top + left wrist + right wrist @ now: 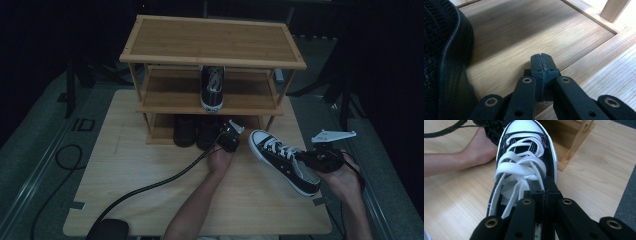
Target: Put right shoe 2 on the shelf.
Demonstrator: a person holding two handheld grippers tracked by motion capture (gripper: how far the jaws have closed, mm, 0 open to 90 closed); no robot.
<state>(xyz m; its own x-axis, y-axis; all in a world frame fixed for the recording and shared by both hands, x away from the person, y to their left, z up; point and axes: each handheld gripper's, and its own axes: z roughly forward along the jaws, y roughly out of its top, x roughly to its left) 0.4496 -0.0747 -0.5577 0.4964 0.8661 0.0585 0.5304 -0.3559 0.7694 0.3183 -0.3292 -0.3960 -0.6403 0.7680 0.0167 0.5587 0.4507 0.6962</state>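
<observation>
A black sneaker with white laces and toe cap [281, 160] hangs tilted above the table's right side, toe toward the rack. My right gripper [303, 156] is shut on its collar; in the right gripper view the jaws [545, 193] pinch the right edge of the sneaker [524, 157] beside the laces. My left gripper [226, 135] sits at the front of the bottom shelf of the wooden shoe rack [215, 37]. Its jaws [541, 59] are shut on nothing, low over the shelf board, with a dark shoe [446, 57] close on their left.
A matching sneaker [212, 87] stands on the middle shelf, toe forward. Two dark shoes [184, 131] occupy the bottom shelf's left half. A black cable [150, 186] trails over the wooden table [125, 165]. A rack leg [576, 145] stands right of the held sneaker.
</observation>
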